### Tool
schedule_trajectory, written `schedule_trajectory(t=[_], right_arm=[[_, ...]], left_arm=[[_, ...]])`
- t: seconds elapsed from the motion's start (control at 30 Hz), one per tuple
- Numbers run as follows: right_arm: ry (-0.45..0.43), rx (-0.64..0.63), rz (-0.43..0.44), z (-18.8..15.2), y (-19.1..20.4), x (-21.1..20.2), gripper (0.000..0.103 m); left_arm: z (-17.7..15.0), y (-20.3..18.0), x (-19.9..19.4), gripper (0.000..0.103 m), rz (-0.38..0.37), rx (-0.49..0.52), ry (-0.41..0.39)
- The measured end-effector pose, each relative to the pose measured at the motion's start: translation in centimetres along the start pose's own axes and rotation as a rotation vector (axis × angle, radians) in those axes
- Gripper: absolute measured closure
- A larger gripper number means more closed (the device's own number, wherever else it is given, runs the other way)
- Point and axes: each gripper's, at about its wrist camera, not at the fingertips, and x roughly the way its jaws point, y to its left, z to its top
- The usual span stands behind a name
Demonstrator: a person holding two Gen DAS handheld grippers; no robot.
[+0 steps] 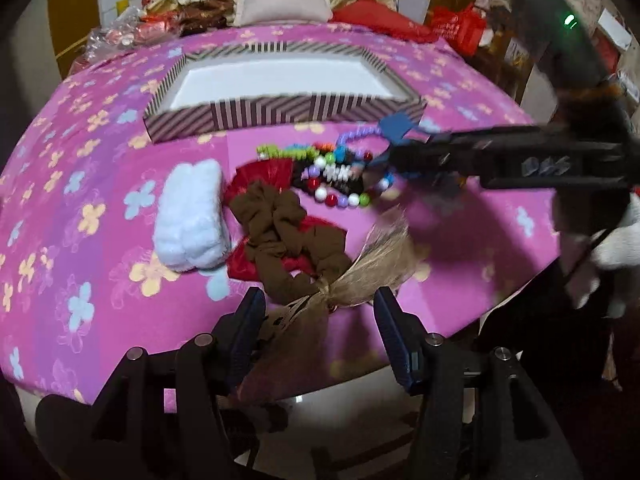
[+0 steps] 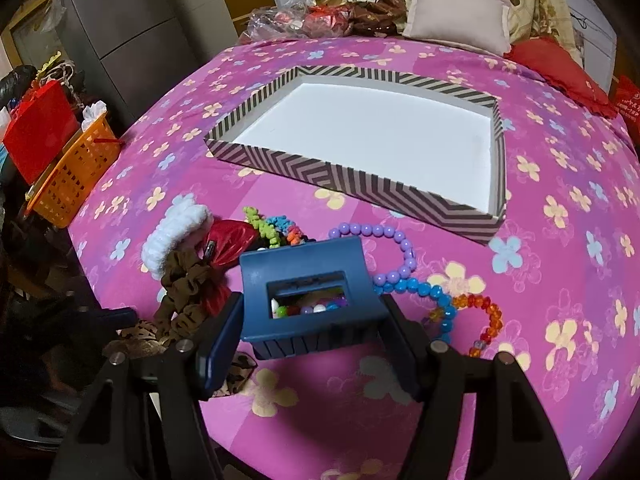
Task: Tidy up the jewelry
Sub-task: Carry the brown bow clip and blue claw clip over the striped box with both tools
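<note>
Right gripper (image 2: 312,340) clamped on blue hair claw (image 2: 310,292), lifting for striped box (image 2: 352,184); left gripper (image 1: 320,320) apart, straddling tan bow (image 1: 360,264).

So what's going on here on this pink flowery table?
A person is sorting hair accessories and bead jewelry with two handheld grippers. The right gripper holds a blue plastic claw hair clip above the pile of colourful bead bracelets. The left gripper is open around a beige mesh bow at the table's near edge. The striped shallow cardboard box behind the pile holds nothing yet.
</note>
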Motion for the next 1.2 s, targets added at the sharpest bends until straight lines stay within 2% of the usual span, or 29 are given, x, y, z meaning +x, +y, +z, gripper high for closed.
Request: schedule_trajectory(t=[0.07, 0.13, 0.23, 0.37, 0.5, 0.73, 0.93, 1.03, 1.2], right_arm=[[-0.001, 0.004, -0.001, 0.0, -0.2, 0.0, 0.033], [-0.001, 0.011, -0.003, 0.0, -0.4, 0.0, 0.033], [-0.001, 0.008, -0.001, 0.1, -0.3, 0.1, 0.033], [-0.010, 0.010, 0.004, 0.4, -0.3, 0.0, 0.033], [-0.032, 0.008, 0.002, 1.3, -0.5, -0.5, 0.033], [-0.086, -0.008, -0.015, 4.4, -0.9, -1.3, 0.033], [-0.118, -0.008, -0.003, 8.8, -1.2, -0.2, 0.033], [-0.105, -0.030, -0.010, 11.1, -0.8, 2.0, 0.034], [-0.059, -0.055, -0.008, 13.8, 0.1, 6.1, 0.034]], left_arm=[[0.0, 0.6, 0.6, 0.062, -0.012, -0.049, 0.005], [0.2, 1.5, 0.9, 0.085, -0.064, -0.108, 0.010], [0.6, 2.1, 0.6, 0.092, -0.082, -0.138, -0.001], [1.9, 2.3, -2.0, 0.094, -0.103, -0.159, -0.076], [4.1, 2.8, -4.3, 0.094, -0.085, -0.141, -0.139], [10.4, 4.9, -6.5, 0.094, 0.002, -0.114, -0.267], [15.4, 8.4, -3.5, 0.094, 0.040, -0.184, -0.278], [17.5, 10.6, -0.8, 0.094, 0.014, -0.257, -0.249], [19.5, 12.4, 2.8, 0.094, 0.039, -0.293, -0.216]])
